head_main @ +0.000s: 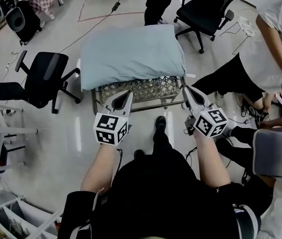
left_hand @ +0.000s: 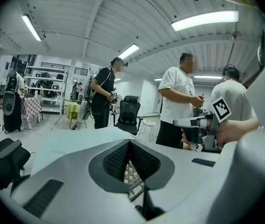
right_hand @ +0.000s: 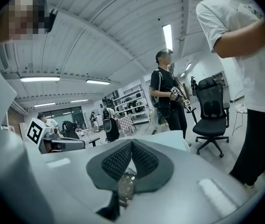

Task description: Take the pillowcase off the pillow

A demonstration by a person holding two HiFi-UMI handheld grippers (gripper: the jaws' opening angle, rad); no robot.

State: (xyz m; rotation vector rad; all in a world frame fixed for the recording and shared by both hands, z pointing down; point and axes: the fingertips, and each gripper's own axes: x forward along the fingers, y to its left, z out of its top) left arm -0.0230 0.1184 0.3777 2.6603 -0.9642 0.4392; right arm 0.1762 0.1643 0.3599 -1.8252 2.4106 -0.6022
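Closed left gripper (left_hand: 130, 143) before pale-blue pillow (left_hand: 71, 147)

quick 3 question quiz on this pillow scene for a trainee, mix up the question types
1. True or false: the left gripper is clamped on the pillow.
2. What does the pillow lie on? A) a metal mesh rack B) the floor C) an office chair
3. Short answer: on the right gripper, are the jaws together or apart?

Key
1. False: its jaws are together with nothing between them, short of the pillow's near edge.
2. A
3. Together, with nothing held.
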